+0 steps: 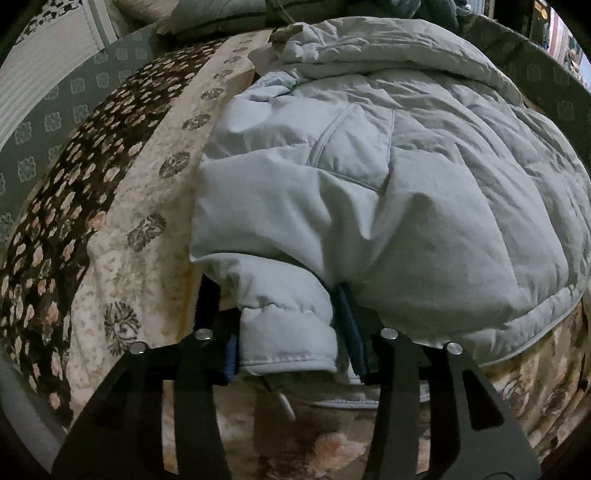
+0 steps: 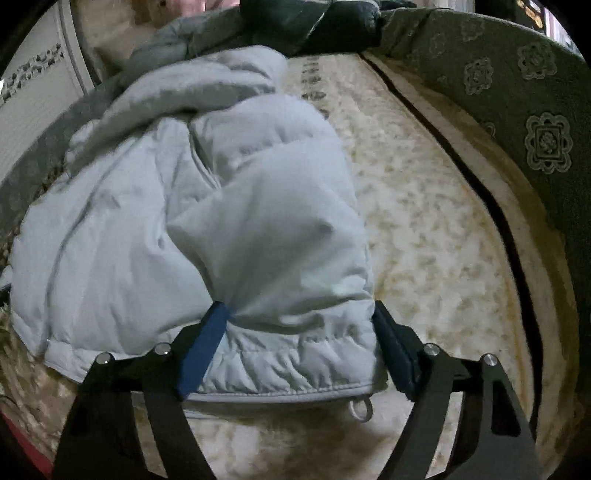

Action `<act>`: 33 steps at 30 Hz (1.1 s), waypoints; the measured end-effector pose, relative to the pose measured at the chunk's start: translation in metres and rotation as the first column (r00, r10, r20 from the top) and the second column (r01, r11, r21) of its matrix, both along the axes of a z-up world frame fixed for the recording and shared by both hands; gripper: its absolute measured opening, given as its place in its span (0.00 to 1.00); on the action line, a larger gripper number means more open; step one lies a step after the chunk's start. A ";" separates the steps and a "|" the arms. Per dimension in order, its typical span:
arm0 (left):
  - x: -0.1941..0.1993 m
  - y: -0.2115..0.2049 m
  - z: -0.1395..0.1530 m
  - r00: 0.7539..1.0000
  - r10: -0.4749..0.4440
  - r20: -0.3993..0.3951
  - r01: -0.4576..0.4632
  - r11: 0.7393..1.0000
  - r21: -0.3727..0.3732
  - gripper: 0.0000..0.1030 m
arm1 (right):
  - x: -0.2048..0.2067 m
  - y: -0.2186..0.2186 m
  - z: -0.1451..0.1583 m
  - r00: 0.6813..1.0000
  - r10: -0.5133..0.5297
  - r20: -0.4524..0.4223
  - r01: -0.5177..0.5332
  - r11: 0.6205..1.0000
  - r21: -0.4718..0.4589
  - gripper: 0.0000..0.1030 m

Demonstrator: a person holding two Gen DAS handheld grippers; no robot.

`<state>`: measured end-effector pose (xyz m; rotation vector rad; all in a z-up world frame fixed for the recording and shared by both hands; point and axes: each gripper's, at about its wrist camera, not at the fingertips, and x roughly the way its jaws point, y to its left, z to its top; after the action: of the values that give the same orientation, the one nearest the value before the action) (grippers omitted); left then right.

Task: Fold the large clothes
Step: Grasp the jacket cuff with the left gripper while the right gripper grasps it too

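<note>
A pale blue puffer jacket [image 1: 406, 177] lies bunched on a bed. In the left wrist view its near left corner, a padded roll with a stitched hem, fills the gap of my left gripper [image 1: 280, 310]. Both blue pads [image 1: 349, 325] press into the fabric and crease it. In the right wrist view the jacket [image 2: 155, 206] spreads to the left, and its near right corner with the gathered hem sits between the pads of my right gripper [image 2: 299, 314]. The left pad [image 2: 203, 350] pinches folds into the cloth; the right pad touches the corner's edge.
The jacket lies on a cream floral bedspread [image 2: 424, 221] with a dark flowered band [image 1: 74, 184] on the left. A grey-green patterned edge [image 2: 535, 140] borders the bed. Dark clothes [image 2: 314, 22] and pillows [image 1: 221, 18] are piled at the far end. A cord loop [image 2: 360, 406] hangs from the hem.
</note>
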<state>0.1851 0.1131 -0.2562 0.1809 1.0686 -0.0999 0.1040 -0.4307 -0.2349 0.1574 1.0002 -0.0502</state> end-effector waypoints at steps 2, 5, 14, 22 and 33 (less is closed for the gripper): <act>0.000 0.000 0.000 1.000 -0.004 -0.003 0.004 1.000 0.010 0.49 | -0.003 -0.011 0.004 1.000 -0.029 0.009 0.028 0.998 0.058 0.43; -0.003 0.004 0.004 1.000 -0.004 -0.002 0.004 1.000 0.003 0.47 | -0.013 -0.010 0.019 0.999 0.002 0.032 -0.003 0.999 0.042 0.27; -0.015 0.032 0.004 0.999 0.034 -0.025 -0.037 0.991 -0.132 0.45 | 0.005 -0.020 -0.002 0.996 -0.031 -0.078 0.038 0.995 0.092 0.52; -0.014 0.042 0.017 1.000 0.009 -0.018 -0.013 0.976 -0.216 0.29 | -0.014 -0.007 0.025 1.000 -0.019 0.011 0.018 0.997 0.076 0.19; 0.011 0.035 0.073 0.997 -0.065 0.052 0.076 0.964 -0.256 0.25 | 0.008 -0.002 0.087 0.995 0.053 0.082 -0.057 0.997 0.048 0.18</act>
<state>0.1964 0.1480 -0.1829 -0.0144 0.9964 -0.2966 0.1118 -0.4329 -0.1483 0.1767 0.9252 0.0320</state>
